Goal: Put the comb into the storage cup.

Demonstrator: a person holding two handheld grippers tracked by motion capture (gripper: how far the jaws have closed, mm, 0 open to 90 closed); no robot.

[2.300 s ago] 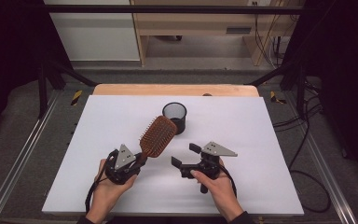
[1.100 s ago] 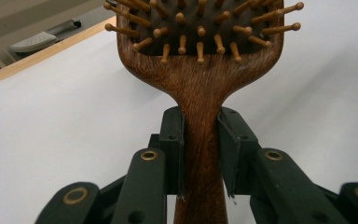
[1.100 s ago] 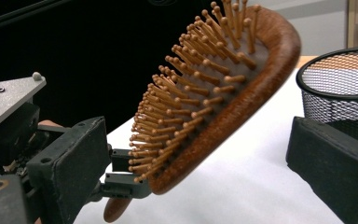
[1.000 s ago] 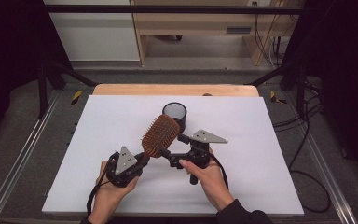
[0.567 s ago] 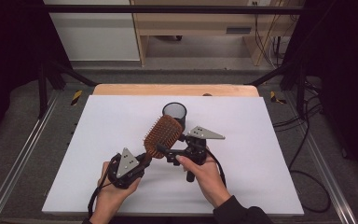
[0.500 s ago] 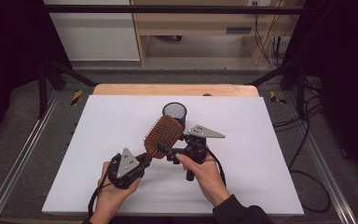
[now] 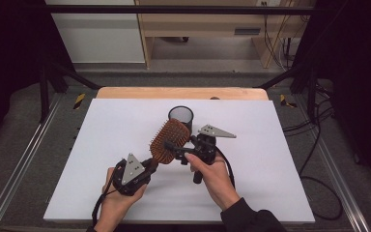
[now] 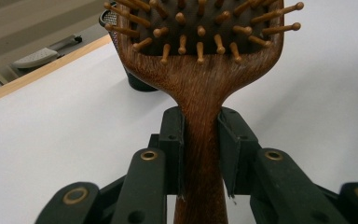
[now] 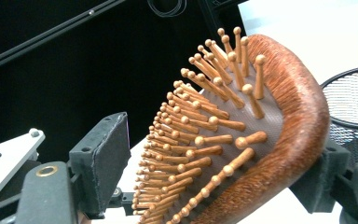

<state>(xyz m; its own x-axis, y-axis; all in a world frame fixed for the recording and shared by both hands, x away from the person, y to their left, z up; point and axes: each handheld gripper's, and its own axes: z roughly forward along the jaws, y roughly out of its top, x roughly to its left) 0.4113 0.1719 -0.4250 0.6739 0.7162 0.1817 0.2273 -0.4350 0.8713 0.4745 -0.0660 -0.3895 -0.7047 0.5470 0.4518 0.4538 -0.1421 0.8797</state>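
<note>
lab: framed test table, cables

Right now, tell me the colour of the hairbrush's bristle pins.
Light orange-brown wood with rounded tips; the hairbrush pins show best in the right gripper view.

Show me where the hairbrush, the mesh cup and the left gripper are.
hairbrush [image 7: 168,140]: high view, on the bristle pad of its head.
mesh cup [image 7: 180,115]: high view, on its open rim.
left gripper [image 8: 201,154]: left gripper view, on the brush handle between its fingertips.

Left tongs clamped; right tongs seemingly spread.
</note>
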